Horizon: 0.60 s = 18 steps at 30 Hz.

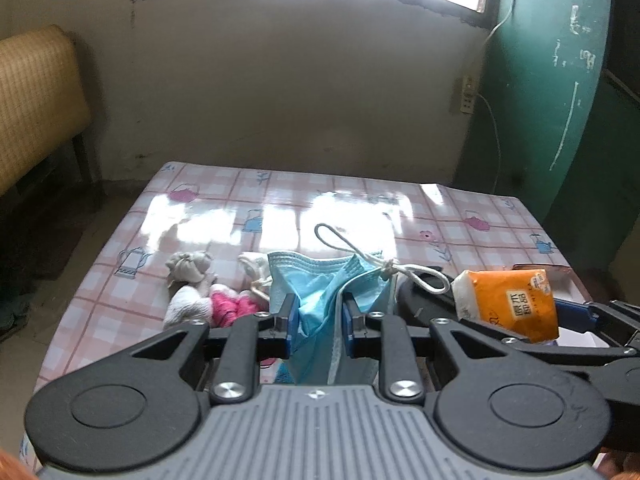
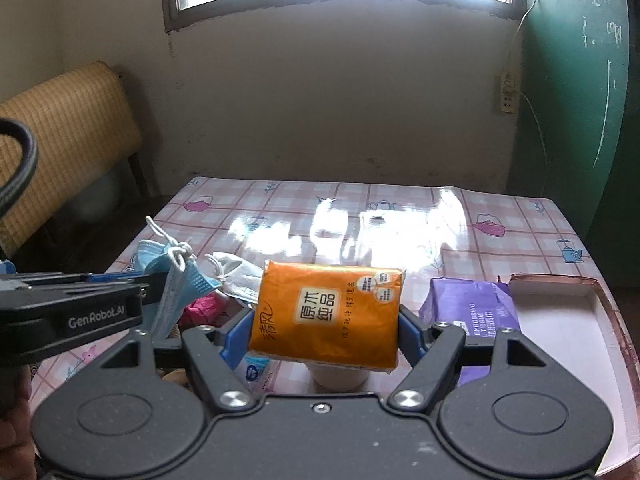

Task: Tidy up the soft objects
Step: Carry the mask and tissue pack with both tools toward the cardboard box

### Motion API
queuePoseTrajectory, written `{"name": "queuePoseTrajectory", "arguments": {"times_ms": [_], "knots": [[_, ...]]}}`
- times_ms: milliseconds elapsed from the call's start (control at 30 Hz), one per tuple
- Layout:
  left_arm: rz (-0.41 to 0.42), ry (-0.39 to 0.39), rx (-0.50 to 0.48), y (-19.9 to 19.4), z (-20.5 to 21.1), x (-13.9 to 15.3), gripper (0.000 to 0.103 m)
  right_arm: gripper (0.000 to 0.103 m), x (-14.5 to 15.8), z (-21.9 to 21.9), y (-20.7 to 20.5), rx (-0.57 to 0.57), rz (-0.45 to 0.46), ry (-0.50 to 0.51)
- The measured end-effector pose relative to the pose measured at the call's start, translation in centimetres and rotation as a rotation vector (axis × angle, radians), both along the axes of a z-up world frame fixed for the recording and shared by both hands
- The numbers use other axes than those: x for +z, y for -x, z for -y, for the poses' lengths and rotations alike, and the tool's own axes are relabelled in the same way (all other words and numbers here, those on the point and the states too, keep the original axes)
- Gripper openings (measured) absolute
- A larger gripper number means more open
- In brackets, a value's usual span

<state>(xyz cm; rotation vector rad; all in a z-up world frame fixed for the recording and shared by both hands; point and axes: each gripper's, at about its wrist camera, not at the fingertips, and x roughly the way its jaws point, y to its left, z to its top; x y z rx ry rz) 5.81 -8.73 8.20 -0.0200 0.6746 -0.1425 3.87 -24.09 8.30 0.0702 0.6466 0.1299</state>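
Both grippers tilt downward (left gripper [image 1: 316, 322] pinching mask [image 1: 320, 280], right gripper [image 2: 326, 330] clamping tissue pack [image 2: 328, 316]).

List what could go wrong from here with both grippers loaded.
1. The left gripper pinches only a fold of the blue face mask; its knotted ear loop dangles free and may snag.
2. The right gripper holds the orange tissue pack by its soft sides, tilted; it could slip out.
3. The two grippers sit close together, so the mask could brush the pack on the way to the white box.
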Motion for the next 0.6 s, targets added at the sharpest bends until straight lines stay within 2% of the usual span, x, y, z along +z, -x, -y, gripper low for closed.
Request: {"name": "queuePoseTrajectory", "arguments": {"times_ms": [600], "knots": [[0.017,-0.008,-0.108,-0.2,6.0,0.6,0.024,0.087,0.4,5.7,0.1,-0.079,0.002,0.002]]}}
